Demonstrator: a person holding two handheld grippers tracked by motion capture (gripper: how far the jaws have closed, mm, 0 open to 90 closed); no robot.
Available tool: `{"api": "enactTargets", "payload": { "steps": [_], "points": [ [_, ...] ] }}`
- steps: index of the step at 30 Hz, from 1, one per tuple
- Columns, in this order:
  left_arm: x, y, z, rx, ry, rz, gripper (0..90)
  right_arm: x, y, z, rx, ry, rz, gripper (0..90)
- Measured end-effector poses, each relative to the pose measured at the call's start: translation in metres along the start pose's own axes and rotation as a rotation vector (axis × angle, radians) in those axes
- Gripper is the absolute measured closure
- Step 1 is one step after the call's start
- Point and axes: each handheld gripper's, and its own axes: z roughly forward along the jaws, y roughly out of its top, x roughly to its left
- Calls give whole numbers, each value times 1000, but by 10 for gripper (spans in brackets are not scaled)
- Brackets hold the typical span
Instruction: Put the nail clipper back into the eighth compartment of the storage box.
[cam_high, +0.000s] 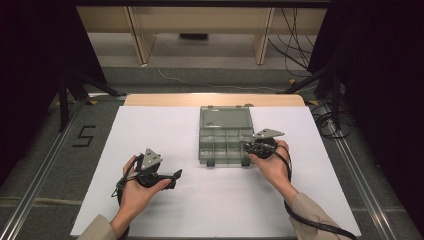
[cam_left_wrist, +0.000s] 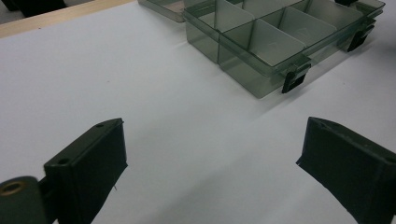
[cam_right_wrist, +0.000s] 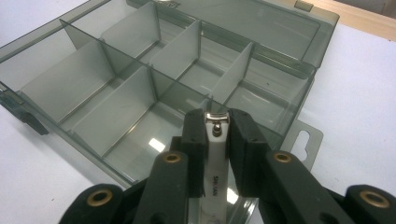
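A smoky clear plastic organiser box (cam_high: 223, 145) lies open on the white sheet, its lid (cam_high: 225, 119) folded back and its compartments (cam_right_wrist: 116, 98) showing nothing inside. My right gripper (cam_right_wrist: 216, 122) hovers over the box's near right corner, shut on a silver nail clipper (cam_right_wrist: 216, 154) that points into a compartment. In the high view that gripper (cam_high: 250, 146) sits at the box's right front edge. My left gripper (cam_high: 176, 175) rests low on the sheet, left of the box, jaws wide apart with nothing between them (cam_left_wrist: 210, 158).
The white sheet (cam_high: 165, 130) covers the table; a wooden strip (cam_high: 215, 99) shows along the far edge. Two black latches (cam_left_wrist: 294, 80) stick out from the box's front. Cables trail from both grippers toward the near edge.
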Motion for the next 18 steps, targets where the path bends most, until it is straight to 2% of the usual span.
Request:
{"api": "enactTargets", "payload": {
  "steps": [6, 7, 9, 12, 13, 18],
  "points": [
    [0, 0, 0, 0, 1, -2, 62, 0, 0, 1, 1, 1, -3, 775],
    [0, 0, 0, 0, 2, -3, 63, 1, 0, 0, 11, 6, 17, 775],
    [0, 0, 0, 0, 0, 1, 63, 1, 0, 0, 10, 5, 15, 774],
    [0, 0, 0, 1, 0, 1, 63, -1, 0, 2, -4, 0, -19, 774],
    [0, 0, 0, 1, 0, 2, 63, 0, 0, 2, 1, 1, -6, 773],
    [1, 0, 0, 0, 2, 7, 62, 0, -1, 2, 5, 1, 1, 773]
  ]
}}
